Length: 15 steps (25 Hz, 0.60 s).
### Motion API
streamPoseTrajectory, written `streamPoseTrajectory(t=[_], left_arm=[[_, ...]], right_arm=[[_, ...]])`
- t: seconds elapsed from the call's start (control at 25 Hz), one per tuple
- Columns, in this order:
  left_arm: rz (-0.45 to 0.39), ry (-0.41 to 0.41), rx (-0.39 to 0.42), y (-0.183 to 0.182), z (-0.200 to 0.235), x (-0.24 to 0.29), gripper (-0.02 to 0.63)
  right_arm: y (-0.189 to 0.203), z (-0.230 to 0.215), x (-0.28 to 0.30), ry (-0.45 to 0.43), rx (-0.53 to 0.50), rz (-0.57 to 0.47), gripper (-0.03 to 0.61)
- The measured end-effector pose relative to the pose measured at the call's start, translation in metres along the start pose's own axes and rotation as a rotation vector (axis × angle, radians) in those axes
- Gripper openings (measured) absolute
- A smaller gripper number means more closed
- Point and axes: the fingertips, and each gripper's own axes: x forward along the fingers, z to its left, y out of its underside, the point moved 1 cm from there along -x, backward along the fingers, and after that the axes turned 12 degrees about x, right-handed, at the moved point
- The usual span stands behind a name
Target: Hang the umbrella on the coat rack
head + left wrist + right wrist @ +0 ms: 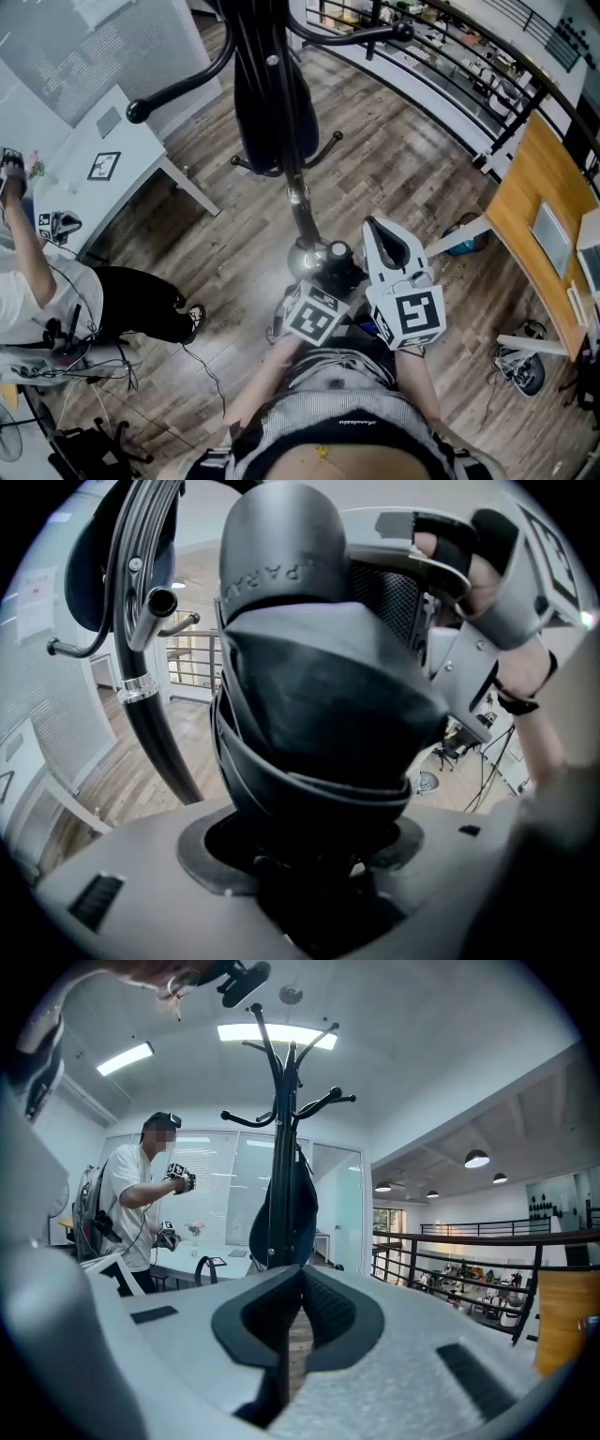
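Note:
A folded black umbrella (319, 696) fills the left gripper view, its rounded end cap at the top. My left gripper (314, 855) is shut on it low down. In the head view the umbrella (339, 265) shows as a dark bundle just past my left gripper (328, 278), close to the foot of the black coat rack (302, 211). The rack's pole (141, 682) and hooks stand to the umbrella's left. My right gripper (380, 232) is beside the umbrella on the right, shut, holding nothing. It (300, 1274) points level at the coat rack (281, 1129).
A dark bag (286, 1208) hangs on the rack (272, 103). A person (37, 281) stands at the left by a white table (122, 141). A black railing (469, 66) runs along the back right, and a wooden desk (525, 197) stands at the right. Cables lie on the floor at lower left.

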Motion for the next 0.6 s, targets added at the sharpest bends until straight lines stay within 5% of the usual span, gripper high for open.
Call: streamPoseTrajectory(t=[0.6], left_arm=[[0.016, 0.004, -0.022, 0.009, -0.001, 0.014, 0.267]], right_arm=[[0.000, -0.007, -0.003, 0.001, 0.018, -0.008, 0.005]])
